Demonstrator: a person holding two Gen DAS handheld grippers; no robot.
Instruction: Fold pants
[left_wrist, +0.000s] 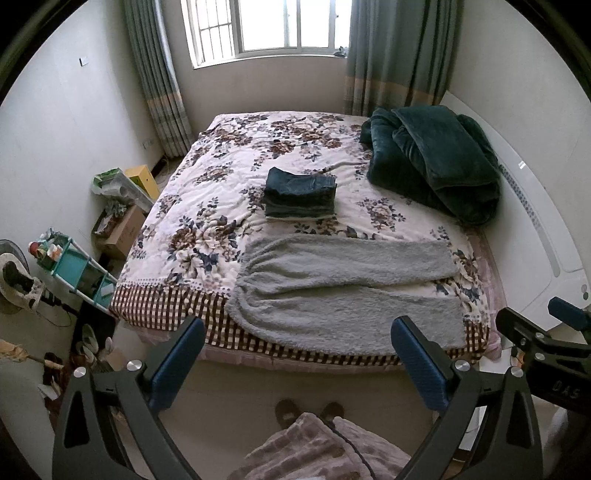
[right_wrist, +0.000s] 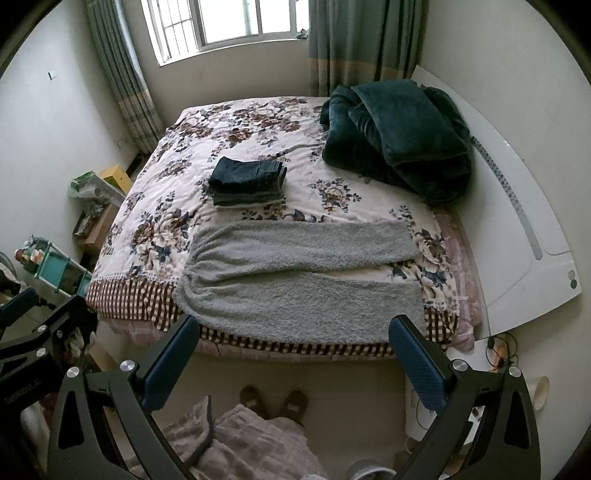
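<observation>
Pants (left_wrist: 343, 291), grey and fluffy, lie flat along the near edge of the bed (left_wrist: 166, 299) in my left wrist view. The waist points to the near left corner and the two legs run toward the right edge, a little apart from each other, like a narrow V. No fold is made in them, so I judge the work on this pair has not yet begun. Behind them, near the middle of the bed, sits a stack (left_wrist: 300, 197) of dark folded clothes, apart from the pants; these look finished. A dark green blanket (left_wrist: 432, 162) is heaped at the far right corner. My left gripper (left_wrist: 295, 369) hangs over the floor in front of the bed, its jaws wide and holding nothing. Part of my right gripper (left_wrist: 535, 339) shows at the right side of this view, too little to judge it here.

In my right wrist view the pants (right_wrist: 303, 280) have the same position: waist at the left, legs spread to the right, the nearer leg close to the near edge of the bed (right_wrist: 129, 295). The stack (right_wrist: 247, 181) and the blanket (right_wrist: 399, 140) are in the same places. My right gripper (right_wrist: 293, 362) is also wide and empty, not touching the cloth.

What is left, I think, is everything: bring one leg over the other, then fold the length in parts, then put the pair by the stack.
</observation>
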